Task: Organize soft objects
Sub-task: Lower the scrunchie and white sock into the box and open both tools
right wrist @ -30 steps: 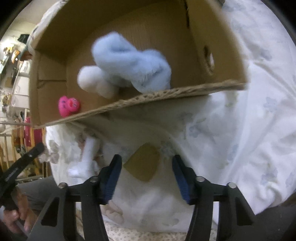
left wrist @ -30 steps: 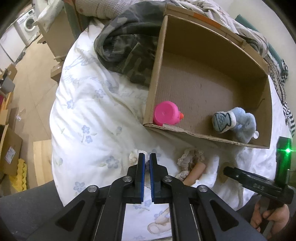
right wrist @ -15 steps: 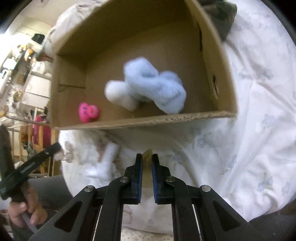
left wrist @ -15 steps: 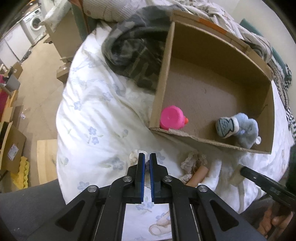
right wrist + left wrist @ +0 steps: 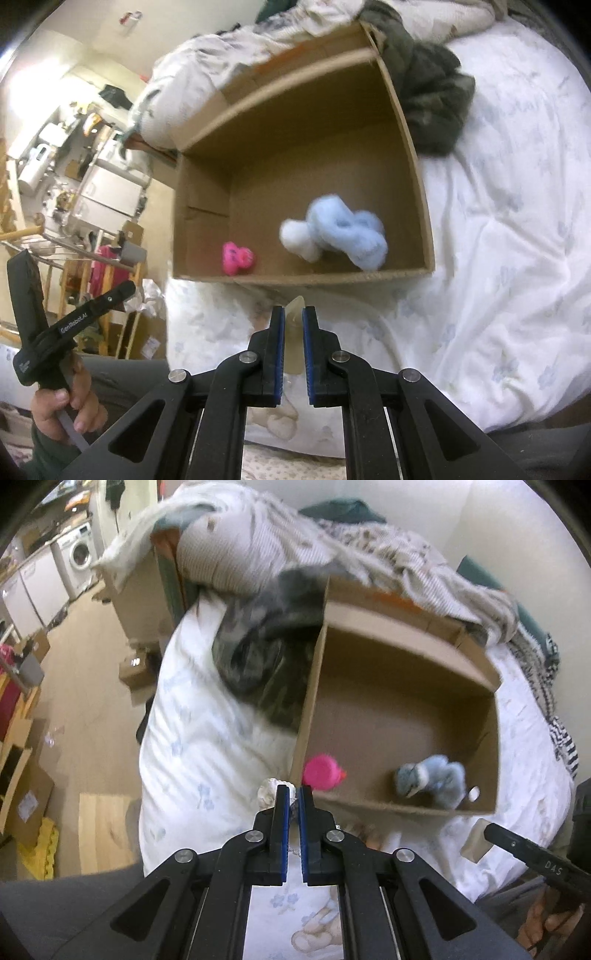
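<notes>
An open cardboard box [image 5: 476, 661] [image 5: 413, 155] lies on the bed. Inside it are a pink toy [image 5: 321, 772] [image 5: 238, 258] and a light blue plush [image 5: 436, 779] [image 5: 343, 232]. My left gripper [image 5: 290, 794] is shut on a lacy doll [image 5: 267, 792], held just before the box's near left corner. My right gripper [image 5: 293, 315] is shut on a beige flat soft piece [image 5: 294, 332], held in front of the box's near wall; it also shows in the left wrist view [image 5: 476, 843]. Most of the doll is hidden under my left gripper.
A white floral duvet [image 5: 207, 738] [image 5: 509, 258] covers the bed. A dark camouflage garment [image 5: 266, 657] [image 5: 432, 99] lies beside the box. Pillows and blankets [image 5: 332, 542] pile behind it. The floor, boxes and a washing machine [image 5: 79, 559] are off to the left.
Both grippers have lifted and pulled back from the bed. The right gripper closed on the beige piece and raised it. The left gripper has raised the doll off the duvet.
</notes>
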The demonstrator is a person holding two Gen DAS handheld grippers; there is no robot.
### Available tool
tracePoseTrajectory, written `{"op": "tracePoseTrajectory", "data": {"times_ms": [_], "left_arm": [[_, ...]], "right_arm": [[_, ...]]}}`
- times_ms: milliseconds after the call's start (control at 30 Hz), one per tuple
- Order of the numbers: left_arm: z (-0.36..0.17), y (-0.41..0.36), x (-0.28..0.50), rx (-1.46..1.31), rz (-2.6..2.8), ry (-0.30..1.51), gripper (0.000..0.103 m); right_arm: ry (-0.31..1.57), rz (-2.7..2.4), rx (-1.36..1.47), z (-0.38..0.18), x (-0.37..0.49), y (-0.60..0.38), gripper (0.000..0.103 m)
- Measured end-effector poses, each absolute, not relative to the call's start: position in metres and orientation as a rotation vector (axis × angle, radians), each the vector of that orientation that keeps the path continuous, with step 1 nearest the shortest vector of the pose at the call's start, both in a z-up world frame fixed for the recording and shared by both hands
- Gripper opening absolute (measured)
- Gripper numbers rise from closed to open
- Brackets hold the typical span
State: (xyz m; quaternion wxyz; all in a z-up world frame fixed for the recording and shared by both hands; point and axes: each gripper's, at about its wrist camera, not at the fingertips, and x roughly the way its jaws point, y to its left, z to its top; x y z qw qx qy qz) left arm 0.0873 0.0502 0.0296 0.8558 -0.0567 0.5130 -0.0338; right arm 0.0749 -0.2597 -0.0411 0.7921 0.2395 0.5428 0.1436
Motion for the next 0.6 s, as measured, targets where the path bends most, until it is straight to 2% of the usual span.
{"op": "tracePoseTrajectory", "data": {"times_ms": [167,333,600], "left_arm": [[0.056,0.037,0.101,-0.076,-0.103,1.017,0.005],[0.056,0.022,0.119,-0.055,-0.126,1.022,0.005],[0.032,-0.005,0.146,-0.038,-0.15,1.062,0.005]], "right_arm": [[1.072,0.33,0.524,-0.015,0.079,-0.27,0.011],[1.022,0.311,0.522,-0.001,0.096,-0.276,0.011],[1.0,0.235,0.511,-0.023,0.106,-0.284,0.011]]}}
